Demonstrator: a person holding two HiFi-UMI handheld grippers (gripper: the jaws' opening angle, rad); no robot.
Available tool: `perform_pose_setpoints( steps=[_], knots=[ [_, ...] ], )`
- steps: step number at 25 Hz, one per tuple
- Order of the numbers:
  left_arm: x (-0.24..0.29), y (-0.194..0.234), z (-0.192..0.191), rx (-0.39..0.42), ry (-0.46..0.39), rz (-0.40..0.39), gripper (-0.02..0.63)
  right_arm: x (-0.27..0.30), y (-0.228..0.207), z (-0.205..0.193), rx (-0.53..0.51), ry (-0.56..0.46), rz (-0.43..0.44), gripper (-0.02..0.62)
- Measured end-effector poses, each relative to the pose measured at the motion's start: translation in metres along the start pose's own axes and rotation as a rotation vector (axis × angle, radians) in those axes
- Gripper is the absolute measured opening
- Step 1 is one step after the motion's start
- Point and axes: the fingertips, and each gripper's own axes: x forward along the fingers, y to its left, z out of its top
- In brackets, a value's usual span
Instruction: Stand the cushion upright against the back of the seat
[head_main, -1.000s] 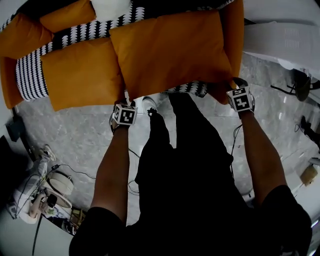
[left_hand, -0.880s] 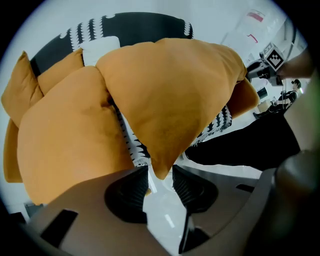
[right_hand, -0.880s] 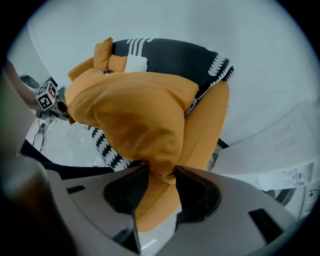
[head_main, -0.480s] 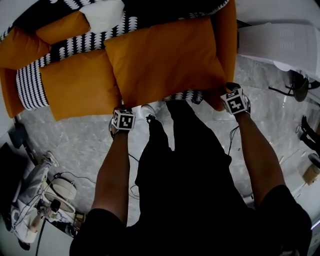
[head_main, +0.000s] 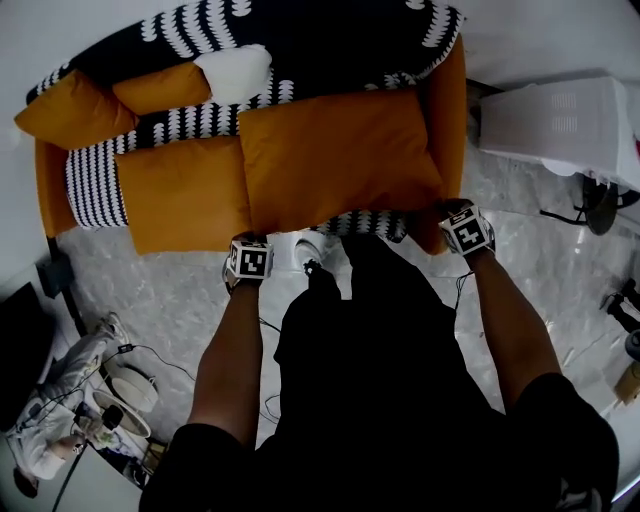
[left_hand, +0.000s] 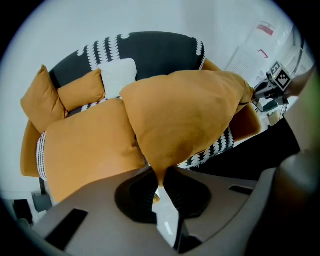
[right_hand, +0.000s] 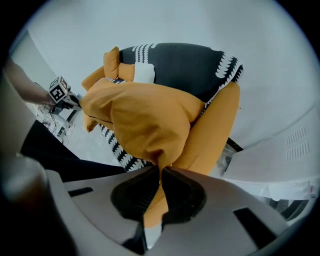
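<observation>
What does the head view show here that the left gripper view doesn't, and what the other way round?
Head view only: the cluttered gear on the floor at lower left. Left gripper view only: the left tongs, which have just been closing, pinched on a corner of the orange cushion. Both: that cushion, the sofa and the small white pillow.

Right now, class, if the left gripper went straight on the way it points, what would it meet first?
The orange cushion: the left gripper, whose jaws have just been closing, pinches its corner. Beyond that, depth is unclear.
</observation>
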Motion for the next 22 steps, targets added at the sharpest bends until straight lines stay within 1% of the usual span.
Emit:
perform_pose_setpoints(
  steps=[5,10,12,13,17,19,22],
  knots=[
    [-0.035,0.012,0.032,-0.034,-0.057,0.019,0.043,-0.022,-0.011,0.023,0.067,-0.097,0.03,0.046],
    [-0.062,0.022,0.068,-0.134,-0.14,0.039,0.043,-0.044,-0.029,0.053,0.14,-0.206,0.062,0.044],
    [-0.072,0.025,0.084,-0.177,-0.187,0.044,0.043,-0.053,-0.035,0.062,0.185,-0.254,0.075,0.044],
    [-0.076,0.028,0.093,-0.185,-0.207,0.045,0.043,-0.058,-0.038,0.066,0.213,-0.281,0.082,0.044],
    [-0.101,0.044,0.134,-0.172,-0.261,0.062,0.041,-0.072,-0.051,0.093,0.319,-0.382,0.102,0.043],
    [-0.111,0.049,0.15,-0.17,-0.272,0.067,0.041,-0.08,-0.058,0.105,0.388,-0.431,0.116,0.043],
    [-0.127,0.055,0.176,-0.144,-0.295,0.062,0.041,-0.09,-0.066,0.12,0.49,-0.496,0.125,0.043]
  ],
)
